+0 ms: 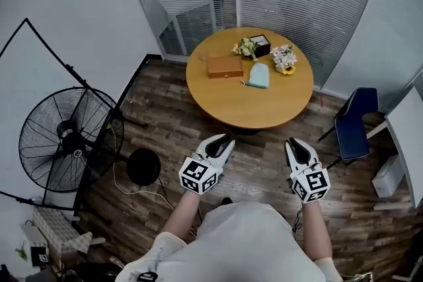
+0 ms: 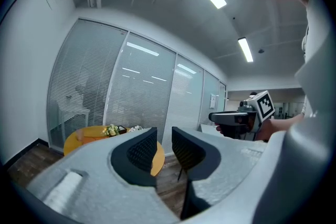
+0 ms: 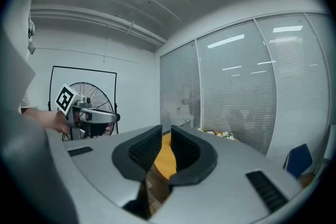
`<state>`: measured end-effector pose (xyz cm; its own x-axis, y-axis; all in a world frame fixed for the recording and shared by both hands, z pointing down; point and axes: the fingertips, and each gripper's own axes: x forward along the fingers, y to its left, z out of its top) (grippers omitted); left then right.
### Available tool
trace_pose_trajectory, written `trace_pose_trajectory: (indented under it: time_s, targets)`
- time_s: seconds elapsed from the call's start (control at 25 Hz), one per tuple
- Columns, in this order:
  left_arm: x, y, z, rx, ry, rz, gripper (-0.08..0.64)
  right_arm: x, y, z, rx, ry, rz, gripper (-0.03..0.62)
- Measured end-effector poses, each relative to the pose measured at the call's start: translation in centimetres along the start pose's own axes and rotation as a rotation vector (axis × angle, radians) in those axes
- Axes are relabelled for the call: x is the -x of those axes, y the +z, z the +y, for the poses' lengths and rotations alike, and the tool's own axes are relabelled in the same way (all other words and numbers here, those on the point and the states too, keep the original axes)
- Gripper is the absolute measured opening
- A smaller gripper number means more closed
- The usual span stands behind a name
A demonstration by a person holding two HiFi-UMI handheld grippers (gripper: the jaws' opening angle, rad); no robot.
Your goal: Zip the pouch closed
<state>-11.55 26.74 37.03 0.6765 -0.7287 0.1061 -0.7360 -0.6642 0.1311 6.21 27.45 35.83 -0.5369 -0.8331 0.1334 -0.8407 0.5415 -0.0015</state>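
Jaws narrowly parted, empty; pouch (image 1: 259, 75) well ahead.

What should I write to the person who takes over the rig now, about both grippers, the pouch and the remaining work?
Left gripper: jaws a little apart, nothing between them, held in the air short of the table.
Right gripper: the same.
The light blue pouch lies on the round table, between a brown box and flowers. Neither gripper touches it.
Done: nothing visible. The zip is too small to read from here.
Left: step to the table, hold the pouch, pull the zip shut.
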Motion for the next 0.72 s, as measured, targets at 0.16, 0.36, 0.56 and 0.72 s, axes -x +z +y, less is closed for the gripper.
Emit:
trace_pose_trajectory:
  time_s: [0.16,0.36,0.56,0.72]
  targets:
    - [0.8,-0.2,1.4,0.001,-0.006,-0.002,0.087,-0.8,-0.2,1.1,0.000,-0.015,0.002,0.044]
    - [1.8,-0.8,3.1,-0.006,-0.019,0.012,0.086,-2.0,-0.8,2.5,-0.002,-0.044,0.008,0.046]
    - [2.8,-1.2,4.6,-0.013,-0.040,0.029,0.086,-2.9,-0.8,4.0,-0.002,-0.069,0.010,0.046]
    - [2.9,-1.5,5.5,-0.010,-0.045,0.035,0.087,-3.3,-1.2,4.2,-0.010,-0.082,0.017,0.046]
